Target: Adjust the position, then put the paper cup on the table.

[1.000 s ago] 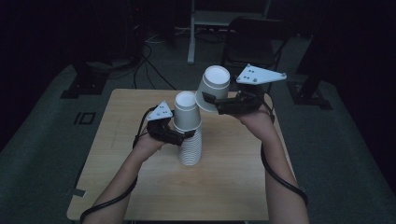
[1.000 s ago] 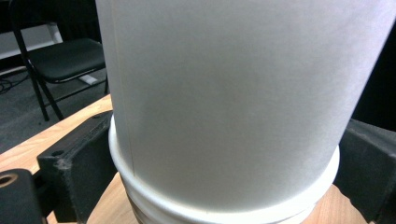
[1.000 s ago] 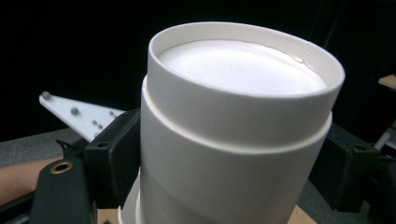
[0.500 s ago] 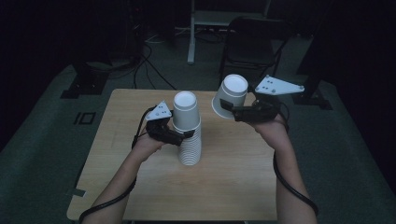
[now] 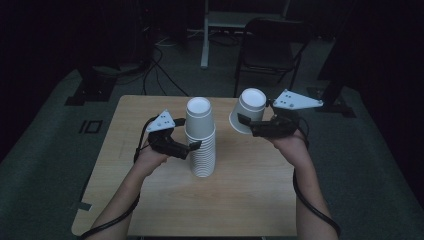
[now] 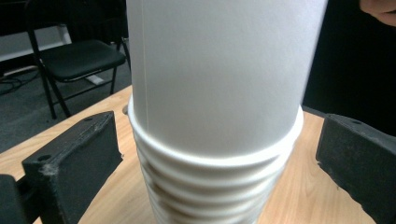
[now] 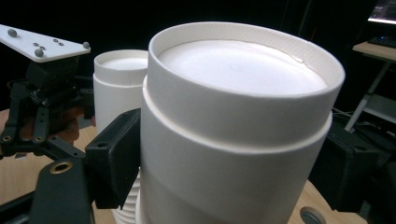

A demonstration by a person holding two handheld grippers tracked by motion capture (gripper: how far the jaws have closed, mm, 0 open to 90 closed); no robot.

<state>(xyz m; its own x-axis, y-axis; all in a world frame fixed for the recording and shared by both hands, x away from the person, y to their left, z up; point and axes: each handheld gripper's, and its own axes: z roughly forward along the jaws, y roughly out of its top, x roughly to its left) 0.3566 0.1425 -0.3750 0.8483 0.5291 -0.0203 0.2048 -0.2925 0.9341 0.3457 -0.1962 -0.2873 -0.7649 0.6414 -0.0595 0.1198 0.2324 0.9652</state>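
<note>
A tall stack of upturned white paper cups (image 5: 200, 140) stands mid-table. My left gripper (image 5: 195, 146) is open, one jaw on each side of the stack (image 6: 215, 93), with a small gap between each jaw and the cups. To the right of the stack and lifted off the table, my right gripper (image 5: 245, 122) is shut on a single white cup (image 5: 247, 110). That cup (image 7: 233, 140) is bottom-up and tilted. The stack (image 7: 119, 88) and the left gripper (image 7: 42, 107) appear behind it in the right gripper view.
The wooden table (image 5: 240, 200) is small, with its edges close on all sides. A black folding chair (image 5: 272, 47) stands behind it, beside a white desk leg (image 5: 205, 35). Cables (image 5: 160, 65) and black stand bases (image 5: 92, 85) lie on the grey floor.
My right gripper has carried the single cup to the right and slightly down, away from the stack's top. The left gripper and the stack have stayed put.
</note>
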